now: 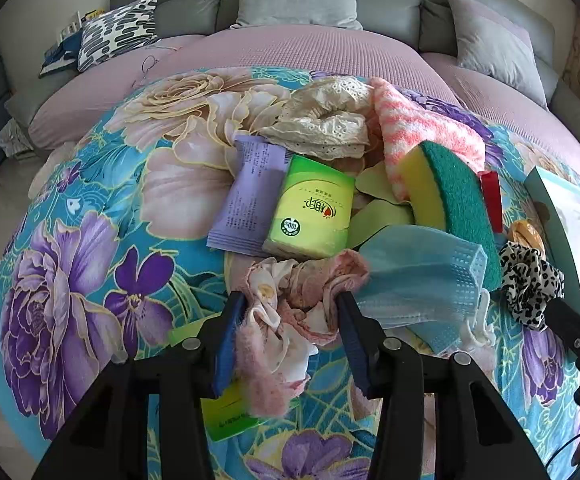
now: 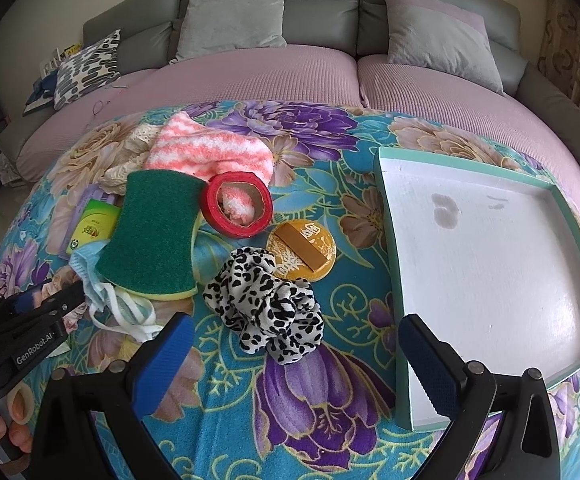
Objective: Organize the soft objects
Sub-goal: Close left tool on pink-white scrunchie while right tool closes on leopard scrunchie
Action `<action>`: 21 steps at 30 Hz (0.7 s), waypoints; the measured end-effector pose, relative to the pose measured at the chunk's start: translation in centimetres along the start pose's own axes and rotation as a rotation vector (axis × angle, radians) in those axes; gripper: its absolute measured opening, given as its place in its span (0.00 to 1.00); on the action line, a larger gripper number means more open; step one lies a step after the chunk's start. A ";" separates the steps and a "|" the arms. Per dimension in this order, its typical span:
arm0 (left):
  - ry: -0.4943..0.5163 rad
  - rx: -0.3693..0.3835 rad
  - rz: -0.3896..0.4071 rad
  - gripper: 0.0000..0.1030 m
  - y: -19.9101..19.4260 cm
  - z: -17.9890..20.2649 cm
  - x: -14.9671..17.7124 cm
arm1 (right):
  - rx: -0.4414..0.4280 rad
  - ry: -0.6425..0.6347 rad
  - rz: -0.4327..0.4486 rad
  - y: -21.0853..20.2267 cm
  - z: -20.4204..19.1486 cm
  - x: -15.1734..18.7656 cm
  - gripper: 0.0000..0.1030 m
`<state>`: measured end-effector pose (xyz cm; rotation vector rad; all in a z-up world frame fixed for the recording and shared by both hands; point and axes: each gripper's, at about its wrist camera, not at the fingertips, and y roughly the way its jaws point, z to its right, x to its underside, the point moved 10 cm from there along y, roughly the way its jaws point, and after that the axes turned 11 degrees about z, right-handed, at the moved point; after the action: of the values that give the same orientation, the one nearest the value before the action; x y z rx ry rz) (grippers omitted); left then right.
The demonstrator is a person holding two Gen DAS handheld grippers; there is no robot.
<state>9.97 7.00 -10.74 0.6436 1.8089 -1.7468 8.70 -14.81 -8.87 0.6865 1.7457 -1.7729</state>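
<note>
1. My left gripper (image 1: 290,320) is clamping a pink scrunchie (image 1: 286,320) between both pads, at the near edge of the pile on the floral blanket (image 1: 90,200).
2. Beside it a blue face mask (image 1: 417,280) is lying against the green-and-yellow sponge (image 2: 150,236).
3. My right gripper (image 2: 293,356) is hanging with jaws spread, empty, near the leopard scrunchie (image 2: 266,308), with the white tray (image 2: 489,260) at right.

Sponge (image 2: 150,236) left of tape roll (image 2: 236,204), tray (image 2: 385,280) right.
</note>
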 end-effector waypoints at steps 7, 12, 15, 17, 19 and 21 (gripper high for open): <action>0.030 -0.009 -0.001 0.47 0.6 0.3 0.2 | -0.027 0.010 0.020 0.7 -0.6 0.1 1.00; 0.057 -0.008 0.005 0.38 0.8 0.8 0.3 | -0.041 -0.005 0.012 1.2 -1.3 0.4 1.00; 0.015 0.052 -0.033 0.26 1.1 1.1 0.8 | -0.047 -0.013 0.015 1.3 -1.4 0.4 0.98; -0.009 0.062 -0.031 0.24 1.0 0.8 0.7 | -0.073 -0.012 0.003 1.5 -1.7 0.5 0.91; -0.031 0.069 -0.019 0.21 0.7 0.5 0.5 | -0.085 -0.009 -0.008 1.6 -1.9 0.7 0.86; -0.044 0.075 -0.012 0.20 0.5 0.4 0.3 | -0.102 -0.010 -0.016 1.8 -2.2 0.9 0.78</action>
<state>10.07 6.65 -11.30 0.6207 1.7282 -1.8297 9.26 -12.67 -10.78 0.6211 1.8252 -1.6820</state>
